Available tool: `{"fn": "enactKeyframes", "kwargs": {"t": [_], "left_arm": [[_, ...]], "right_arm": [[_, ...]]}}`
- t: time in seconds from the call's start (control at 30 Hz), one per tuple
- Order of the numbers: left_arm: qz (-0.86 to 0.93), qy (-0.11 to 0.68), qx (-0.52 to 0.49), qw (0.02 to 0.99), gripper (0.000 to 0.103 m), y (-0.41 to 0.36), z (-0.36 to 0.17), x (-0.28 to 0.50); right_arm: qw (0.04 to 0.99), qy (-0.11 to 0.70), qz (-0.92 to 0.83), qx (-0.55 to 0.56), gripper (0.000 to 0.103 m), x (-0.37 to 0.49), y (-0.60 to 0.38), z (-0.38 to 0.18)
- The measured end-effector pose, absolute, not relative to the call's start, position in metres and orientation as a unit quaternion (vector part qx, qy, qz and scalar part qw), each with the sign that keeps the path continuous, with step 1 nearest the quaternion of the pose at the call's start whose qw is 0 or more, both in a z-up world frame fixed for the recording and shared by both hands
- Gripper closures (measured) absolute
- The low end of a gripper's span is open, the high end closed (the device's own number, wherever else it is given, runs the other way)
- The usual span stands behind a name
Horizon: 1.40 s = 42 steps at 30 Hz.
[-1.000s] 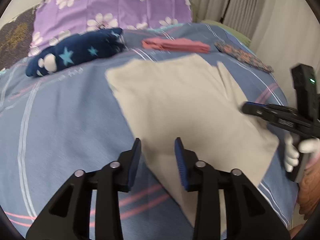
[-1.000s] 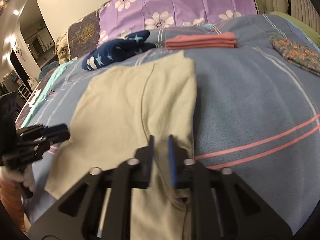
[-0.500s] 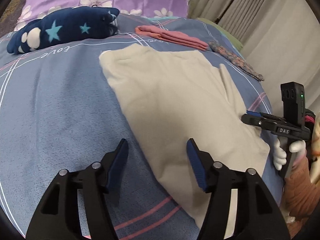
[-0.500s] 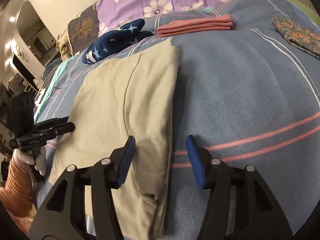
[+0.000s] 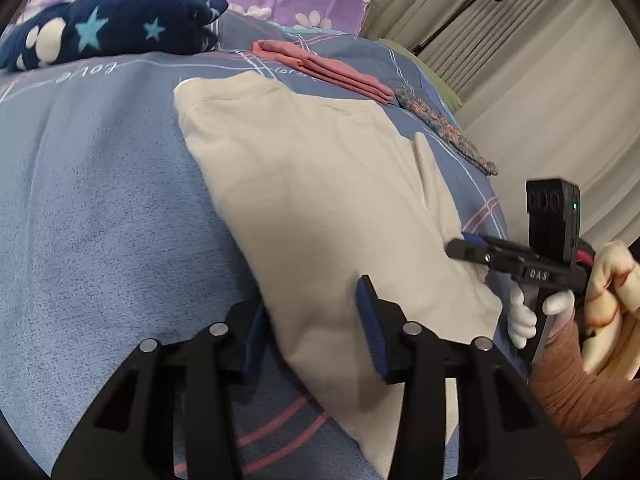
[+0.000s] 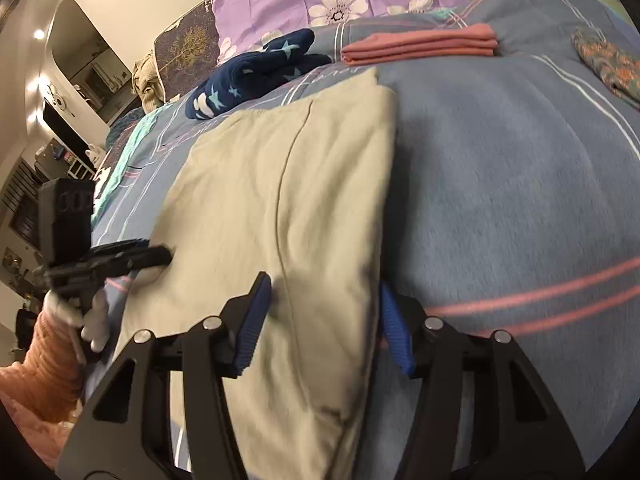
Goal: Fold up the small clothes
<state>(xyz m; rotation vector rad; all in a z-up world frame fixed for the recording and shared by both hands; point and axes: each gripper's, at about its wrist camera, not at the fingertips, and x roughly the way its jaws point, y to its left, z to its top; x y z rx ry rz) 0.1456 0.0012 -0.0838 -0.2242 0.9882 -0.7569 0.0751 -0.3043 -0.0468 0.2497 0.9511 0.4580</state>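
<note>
Blue bedspread (image 5: 100, 220) carries the beige cloth (image 5: 320, 200), soft and limp. My left claw (image 5: 316, 336), just been closing, and right claw (image 6: 324, 320) both straddle its near corners, unpinched; I'd grip those edges.

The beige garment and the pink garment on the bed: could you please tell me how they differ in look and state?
The beige garment lies near the cameras, spread wide in a loose partial fold with one flap over its body; the pink garment sits far off beside the pillow as a compact, neatly layered stack. The beige one covers far more bedspread. Both are plain and rest flat.
</note>
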Motion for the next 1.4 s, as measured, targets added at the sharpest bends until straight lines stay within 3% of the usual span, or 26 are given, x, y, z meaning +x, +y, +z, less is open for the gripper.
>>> {"fn": "enactKeyframes", "kwargs": {"t": [0.4, 0.57, 0.7, 0.77, 1.4], "left_arm": [[-0.361, 0.460, -0.096, 0.805, 0.060, -0.019, -0.085, 0.173], [-0.357, 0.444, -0.079, 0.818, 0.060, -0.024, -0.083, 0.169], [-0.339, 0.429, -0.035, 0.837, 0.069, -0.032, -0.074, 0.159], [-0.331, 0.417, -0.021, 0.846, 0.076, -0.033, -0.067, 0.155], [-0.320, 0.357, 0.022, 0.877, 0.080, -0.046, -0.021, 0.123]], "right_arm": [[0.845, 0.454, 0.249, 0.136, 0.047, 0.115, -0.290, -0.051], [0.852, 0.447, 0.241, 0.128, 0.059, 0.116, -0.288, -0.051], [0.866, 0.433, 0.228, 0.104, 0.071, 0.108, -0.281, -0.043], [0.879, 0.416, 0.215, 0.093, 0.089, 0.101, -0.278, -0.033], [0.911, 0.344, 0.218, 0.066, 0.090, 0.055, -0.274, 0.010]]}}
